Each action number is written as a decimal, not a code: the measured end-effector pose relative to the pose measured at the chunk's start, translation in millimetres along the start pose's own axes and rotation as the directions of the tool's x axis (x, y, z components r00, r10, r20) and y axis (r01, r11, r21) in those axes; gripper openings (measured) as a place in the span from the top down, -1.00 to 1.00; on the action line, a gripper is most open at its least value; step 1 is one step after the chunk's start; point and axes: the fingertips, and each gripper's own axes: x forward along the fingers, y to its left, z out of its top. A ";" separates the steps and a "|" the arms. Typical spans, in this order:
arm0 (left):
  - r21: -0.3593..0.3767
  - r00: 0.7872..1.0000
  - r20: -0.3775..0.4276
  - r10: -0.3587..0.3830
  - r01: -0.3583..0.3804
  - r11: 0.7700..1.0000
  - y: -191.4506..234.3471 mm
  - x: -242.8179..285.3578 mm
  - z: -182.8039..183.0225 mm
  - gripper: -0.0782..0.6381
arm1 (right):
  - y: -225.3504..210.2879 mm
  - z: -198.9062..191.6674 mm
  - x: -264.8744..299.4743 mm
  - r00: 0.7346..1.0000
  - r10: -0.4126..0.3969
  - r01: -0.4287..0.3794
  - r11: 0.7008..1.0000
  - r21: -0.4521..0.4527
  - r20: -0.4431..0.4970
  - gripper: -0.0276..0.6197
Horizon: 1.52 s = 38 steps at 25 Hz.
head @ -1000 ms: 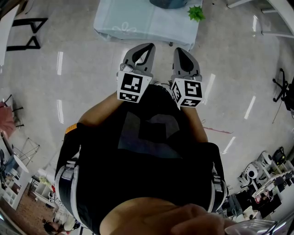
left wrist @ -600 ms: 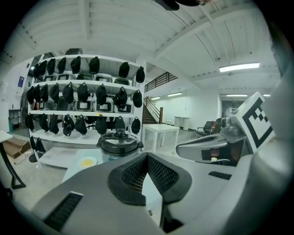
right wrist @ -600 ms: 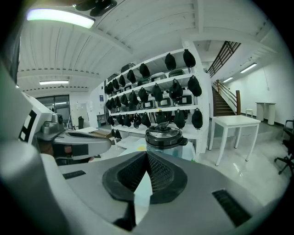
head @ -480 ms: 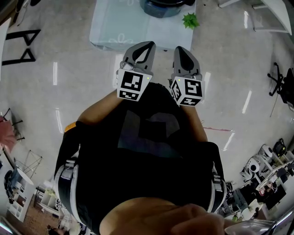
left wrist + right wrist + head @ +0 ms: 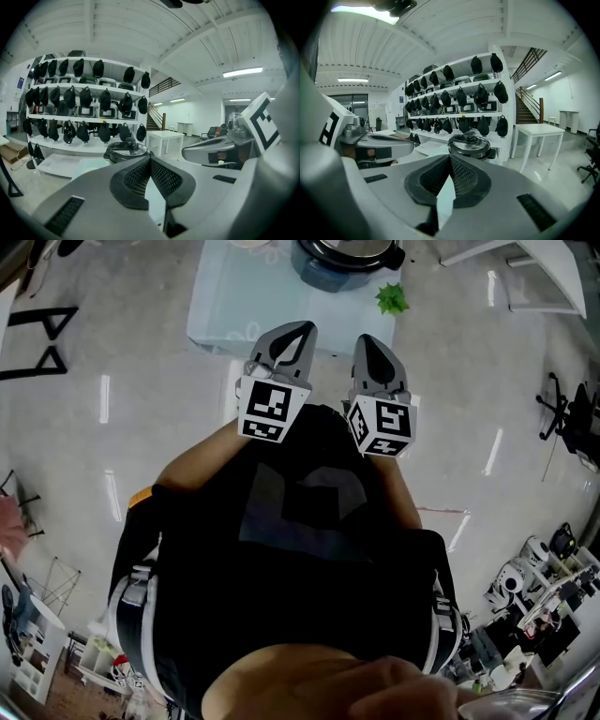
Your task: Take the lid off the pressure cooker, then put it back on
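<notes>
The pressure cooker point(image 5: 347, 254) stands on a pale blue table point(image 5: 234, 310) at the top of the head view, its dark lid point(image 5: 468, 143) with a black knob seated on it. Both grippers are held side by side in front of the person, short of the table and well away from the cooker. The left gripper point(image 5: 294, 332) is shut with nothing between its pads; in its own view the cooker point(image 5: 125, 151) shows just beyond the tips point(image 5: 150, 158). The right gripper point(image 5: 367, 341) is shut and empty too, its tips point(image 5: 450, 157) pointing toward the cooker.
A small green plant point(image 5: 392, 298) sits on the table's right corner. Behind the table stand shelves point(image 5: 459, 101) hung with black bags. A white table point(image 5: 539, 133) and a staircase are at the right. Glossy floor point(image 5: 112, 427) surrounds the person.
The table and cooker have slid further into the head view from the top as the person and both grippers moved toward them. Both grippers stayed shut.
</notes>
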 end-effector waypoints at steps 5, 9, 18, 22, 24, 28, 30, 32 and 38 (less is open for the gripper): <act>-0.007 1.000 0.001 0.006 -0.006 1.000 13.3 0.7 -0.7 0.76 | 5.6 3.3 10.4 1.000 0.001 -0.001 1.000 -0.009 -0.005 0.87; -0.016 1.000 0.001 0.013 -0.013 1.000 21.0 2.5 -1.0 0.76 | 7.7 5.2 18.8 1.000 0.006 -0.006 1.000 -0.012 -0.010 0.86; -0.022 0.998 -0.016 0.058 -0.058 0.998 32.1 31.8 0.6 0.76 | -13.3 3.6 49.8 0.999 0.048 -0.048 0.999 0.003 -0.026 0.86; -0.029 0.996 -0.023 0.086 -0.087 0.996 37.4 52.3 7.4 0.76 | -31.1 14.0 71.3 0.997 0.072 -0.072 0.997 0.004 -0.022 0.87; -0.040 0.994 -0.031 0.102 -0.104 0.994 40.8 64.4 9.4 0.76 | -41.1 18.0 83.3 0.996 0.087 -0.087 0.996 0.006 -0.024 0.87; -0.049 0.990 -0.043 0.136 -0.139 0.989 45.2 84.0 13.6 0.76 | -55.1 20.5 103.0 0.991 0.128 -0.128 0.992 0.011 -0.034 0.86; -0.051 0.987 -0.048 0.152 -0.154 0.987 47.4 93.7 15.4 0.76 | -60.0 22.0 113.0 0.988 0.149 -0.149 0.989 0.008 -0.038 0.86; -0.051 0.985 -0.056 0.164 -0.167 0.985 49.4 103.1 16.4 0.76 | -63.9 24.0 122.5 0.985 0.169 -0.169 0.986 0.004 -0.038 0.86; -0.042 0.976 -0.072 0.205 -0.208 0.977 53.2 128.2 24.4 0.76 | -76.9 30.3 145.8 0.974 0.224 -0.224 0.974 -0.008 -0.038 0.86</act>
